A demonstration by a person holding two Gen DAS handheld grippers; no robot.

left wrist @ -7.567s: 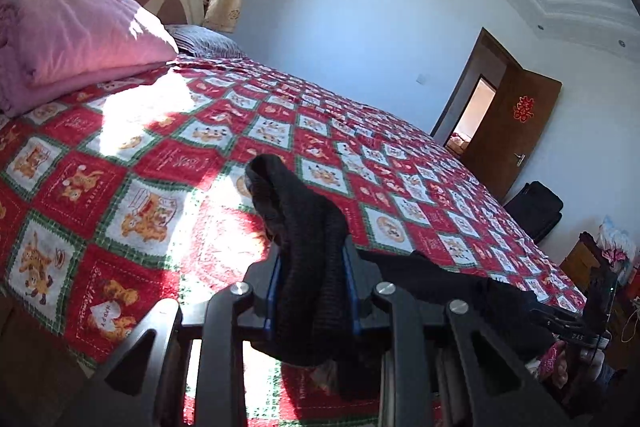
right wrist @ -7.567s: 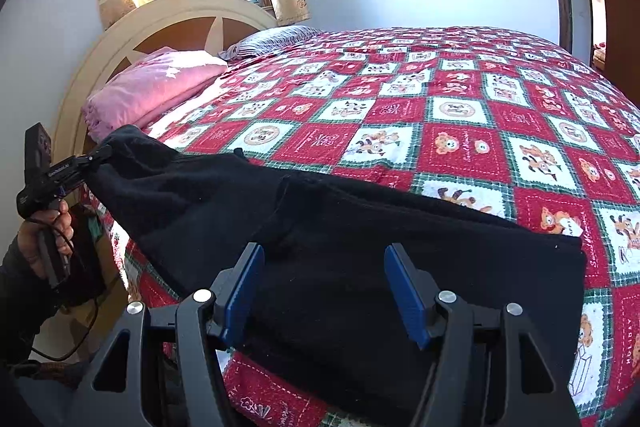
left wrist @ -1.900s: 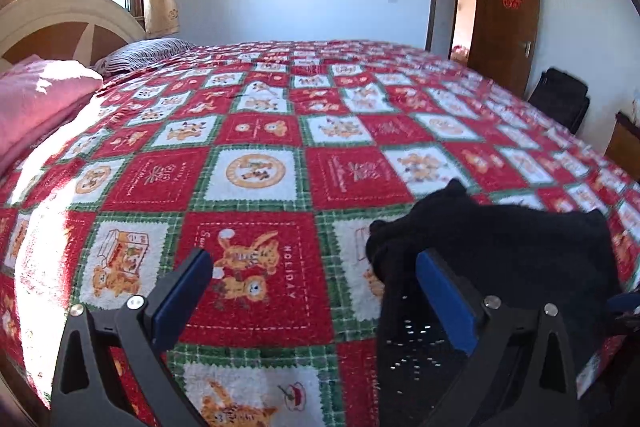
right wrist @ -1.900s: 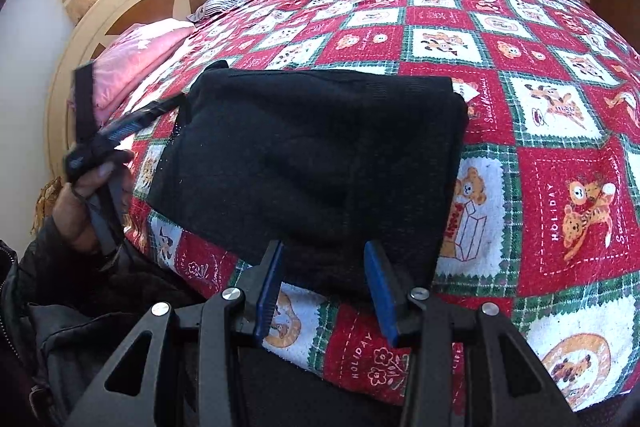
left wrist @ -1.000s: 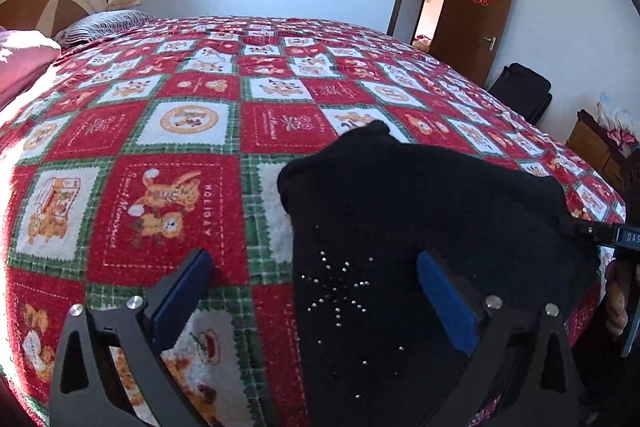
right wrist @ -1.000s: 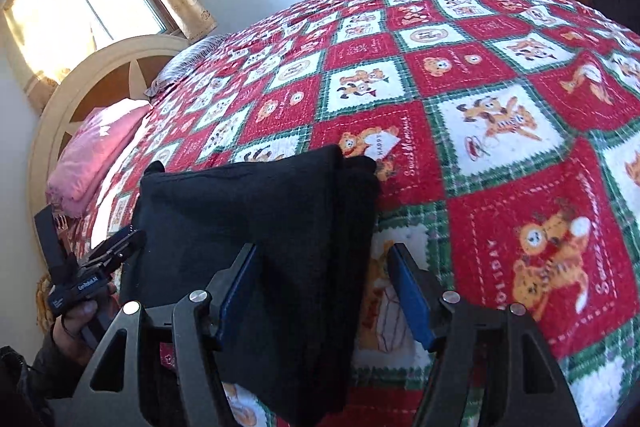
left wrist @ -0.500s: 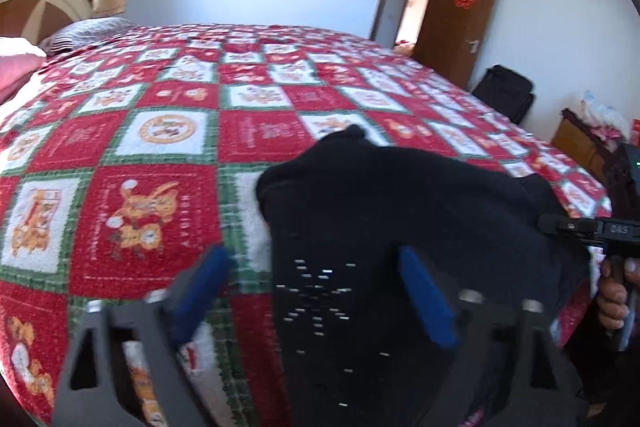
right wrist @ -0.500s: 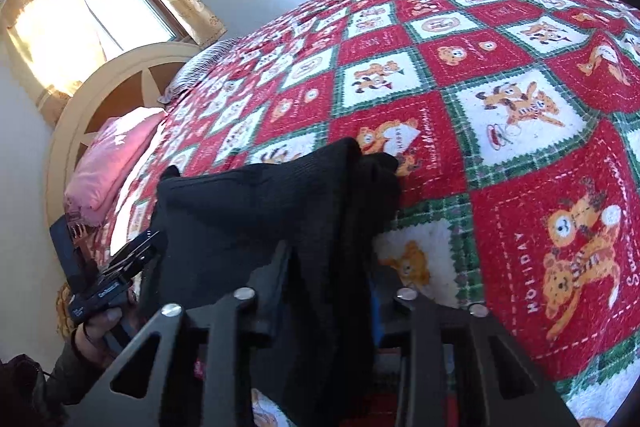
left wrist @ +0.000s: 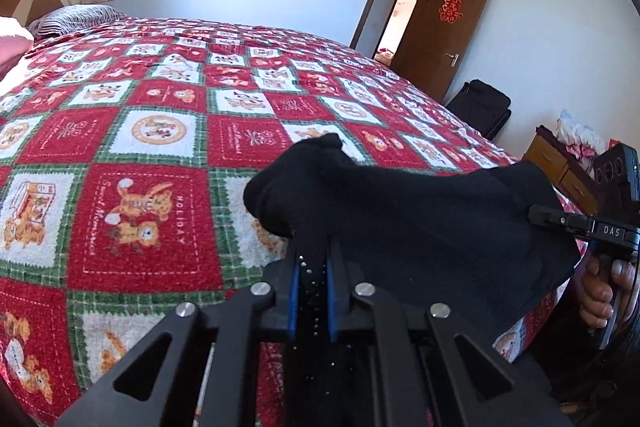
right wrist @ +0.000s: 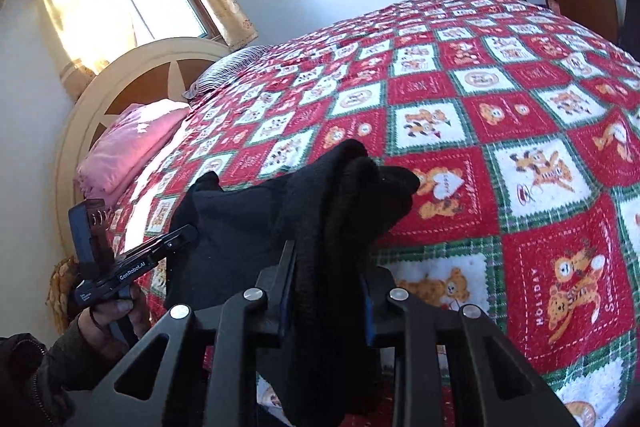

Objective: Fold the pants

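The black pants (left wrist: 404, 211) are folded into a thick bundle and held up between both grippers above the near edge of the bed. My left gripper (left wrist: 312, 267) is shut on the bundle's left end, where small studs show. My right gripper (right wrist: 326, 267) is shut on the thick right end of the pants (right wrist: 320, 195). The right gripper also shows at the right of the left wrist view (left wrist: 560, 221). The left gripper shows at the left of the right wrist view (right wrist: 176, 241).
The bed carries a red, green and white bear-pattern quilt (left wrist: 152, 131). A pink pillow (right wrist: 128, 139) and a round headboard (right wrist: 132, 67) stand at its head. An open brown door (left wrist: 444, 31), a black suitcase (left wrist: 480, 107) and a wooden cabinet (left wrist: 560, 167) are beyond the foot.
Both grippers have closed on the ends of the folded pants. The bundle has lifted off the quilt and now hangs between them.
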